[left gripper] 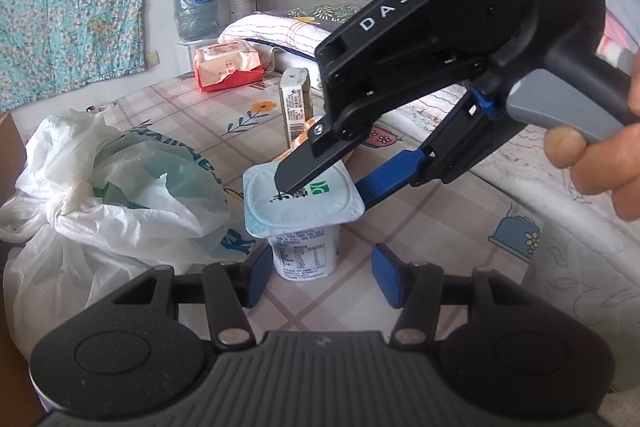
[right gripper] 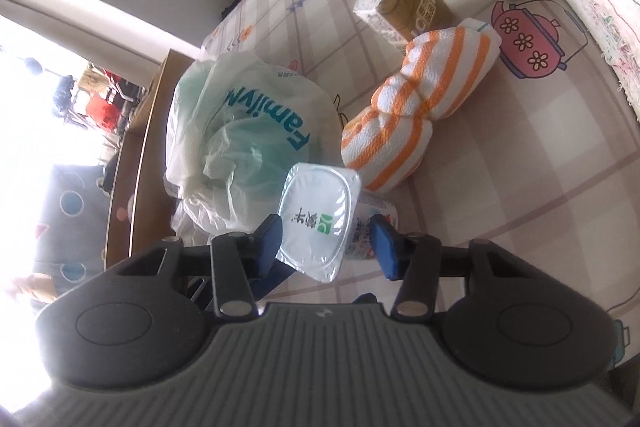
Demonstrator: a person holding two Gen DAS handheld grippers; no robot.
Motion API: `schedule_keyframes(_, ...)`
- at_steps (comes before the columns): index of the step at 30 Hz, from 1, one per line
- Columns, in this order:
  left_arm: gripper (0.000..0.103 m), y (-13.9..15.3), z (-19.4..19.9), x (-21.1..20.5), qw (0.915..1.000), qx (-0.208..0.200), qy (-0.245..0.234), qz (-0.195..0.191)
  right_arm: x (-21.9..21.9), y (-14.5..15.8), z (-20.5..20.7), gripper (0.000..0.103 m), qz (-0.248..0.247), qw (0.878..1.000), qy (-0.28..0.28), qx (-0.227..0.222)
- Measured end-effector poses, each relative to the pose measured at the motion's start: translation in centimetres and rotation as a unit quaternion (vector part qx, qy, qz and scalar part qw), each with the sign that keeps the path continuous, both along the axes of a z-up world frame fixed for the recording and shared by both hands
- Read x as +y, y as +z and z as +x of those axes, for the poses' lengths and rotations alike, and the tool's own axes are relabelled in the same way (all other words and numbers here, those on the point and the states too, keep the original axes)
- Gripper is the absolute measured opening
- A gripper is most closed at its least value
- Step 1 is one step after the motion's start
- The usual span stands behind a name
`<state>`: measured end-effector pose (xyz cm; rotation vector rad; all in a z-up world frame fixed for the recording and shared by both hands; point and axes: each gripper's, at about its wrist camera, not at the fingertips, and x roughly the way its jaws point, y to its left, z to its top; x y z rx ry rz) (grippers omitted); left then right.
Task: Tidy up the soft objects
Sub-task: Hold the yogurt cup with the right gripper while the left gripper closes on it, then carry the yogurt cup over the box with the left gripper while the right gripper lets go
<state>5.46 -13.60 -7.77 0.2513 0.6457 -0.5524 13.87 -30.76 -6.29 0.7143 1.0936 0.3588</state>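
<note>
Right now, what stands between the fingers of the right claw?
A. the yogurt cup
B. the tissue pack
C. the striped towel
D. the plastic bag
A: the right wrist view shows the yogurt cup between the open right claw, its fingers on either side.

Glossy foil-lidded plastic yogurt cup (left gripper: pixel 304 211), crinkled thin plastic bag (left gripper: pixel 120 187), terry towel (right gripper: pixel 416 111).

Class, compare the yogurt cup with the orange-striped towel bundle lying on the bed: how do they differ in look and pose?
The yogurt cup is a smooth, stiff white tub with a sealed foil lid; the striped towel bundle is soft cloth, tied into lumps. The cup stands upright, while the bundle lies on its side. The cup sits between the open fingers of the right gripper; the bundle lies beyond them. Both rest on the checked bedsheet.
</note>
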Motion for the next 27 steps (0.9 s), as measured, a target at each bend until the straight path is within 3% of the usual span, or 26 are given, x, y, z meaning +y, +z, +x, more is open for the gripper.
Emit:
schedule_keyframes(5,0.055,0.0,1.5,-0.5,0.9998,0.000,0.018,-0.010,-0.9,-0.3,0.3,0.045,0.018,1.000,-0.014,-0.007)
schedule_keyframes(15,0.052,0.2,2.5,0.3,0.9972,0.010,0.054,-0.051,-2.7,-1.3,-0.2,0.015,0.052,0.998,-0.024,-0.007)
schedule_keyframes(17,0.052,0.2,2.2,0.4,0.9971,0.010,0.054,-0.052,-2.7,-0.9,-0.7,0.015,0.049,0.998,-0.021,-0.012)
schedule_keyframes(19,0.045,0.4,1.8,0.5,0.9970,0.010,0.054,-0.056,-2.7,-0.3,-1.3,0.015,0.039,0.999,-0.017,-0.020)
schedule_keyframes(27,0.045,3.3,0.2,1.9,0.9957,-0.024,0.051,-0.073,-1.6,3.4,-3.0,0.015,0.035,0.998,0.002,-0.055)
